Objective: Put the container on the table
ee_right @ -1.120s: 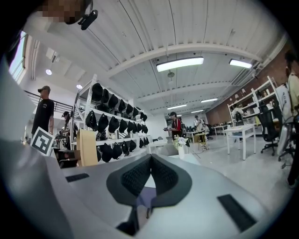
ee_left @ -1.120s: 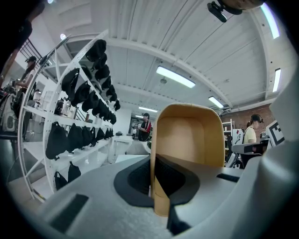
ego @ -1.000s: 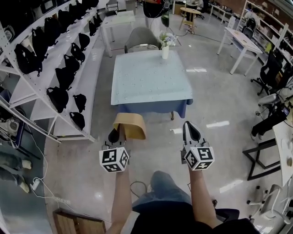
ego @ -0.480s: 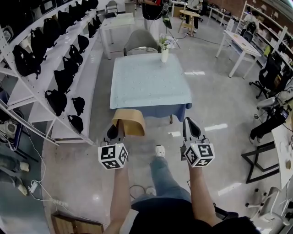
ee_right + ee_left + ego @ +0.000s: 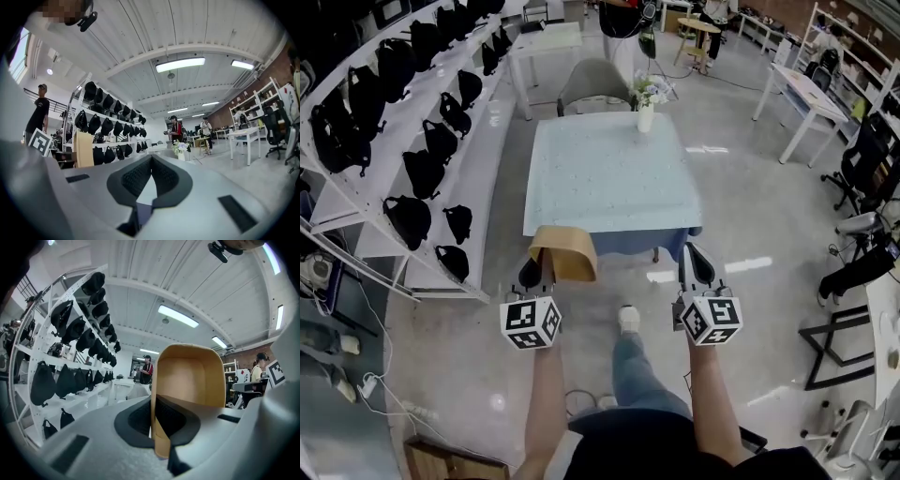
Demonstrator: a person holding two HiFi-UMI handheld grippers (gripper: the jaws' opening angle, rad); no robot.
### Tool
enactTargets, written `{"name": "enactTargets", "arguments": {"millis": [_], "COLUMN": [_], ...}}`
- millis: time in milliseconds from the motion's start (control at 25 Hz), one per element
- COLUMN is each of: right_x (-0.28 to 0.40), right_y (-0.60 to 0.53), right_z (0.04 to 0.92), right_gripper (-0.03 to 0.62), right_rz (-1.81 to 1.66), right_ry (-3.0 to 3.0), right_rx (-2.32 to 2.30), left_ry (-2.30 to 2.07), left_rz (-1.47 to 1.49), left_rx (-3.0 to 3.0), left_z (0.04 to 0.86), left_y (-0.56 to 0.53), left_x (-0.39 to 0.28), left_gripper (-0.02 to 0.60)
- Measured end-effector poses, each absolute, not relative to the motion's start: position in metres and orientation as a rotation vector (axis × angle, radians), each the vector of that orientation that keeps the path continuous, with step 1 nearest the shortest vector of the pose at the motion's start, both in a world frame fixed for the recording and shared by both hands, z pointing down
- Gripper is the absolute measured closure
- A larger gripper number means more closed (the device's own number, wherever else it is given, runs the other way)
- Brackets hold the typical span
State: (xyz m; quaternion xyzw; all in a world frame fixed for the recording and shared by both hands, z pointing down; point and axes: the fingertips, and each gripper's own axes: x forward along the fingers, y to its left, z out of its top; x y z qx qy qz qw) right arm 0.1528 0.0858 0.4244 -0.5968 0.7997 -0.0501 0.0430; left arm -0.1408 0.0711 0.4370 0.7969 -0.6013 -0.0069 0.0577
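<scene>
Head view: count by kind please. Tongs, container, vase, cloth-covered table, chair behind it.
Tongs: 2, left tongs shut on the container, right tongs shut and empty
Container: 1
Vase: 1
Table: 1
Chair: 1
Total: 6

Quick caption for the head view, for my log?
Left gripper clamped on the tan container, right gripper shut and empty, both short of the blue-clothed table bearing a flower vase.
</scene>
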Motion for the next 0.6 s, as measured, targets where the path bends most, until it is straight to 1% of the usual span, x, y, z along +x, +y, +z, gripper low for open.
{"name": "enactTargets", "arguments": {"millis": [200, 600], "right_x": [0.16, 0.177], "right_y": [0.026, -0.095], "right_z": [0.434, 0.441], "right_gripper": [0.595, 0.595], "right_rz": [-0.176, -0.245], "right_ry": [2.462, 2.5], "right_rx": [-1.816, -1.767], "left_ry": [-1.828, -1.848], "left_rz": [0.004, 0.046], "left_rx": [2.37, 2.326], "left_z": [0.456, 0.459], "left_y": [0.022, -0.086], "left_x": [-0.136, -0.112], "left_gripper": [0.574, 0.574]}}
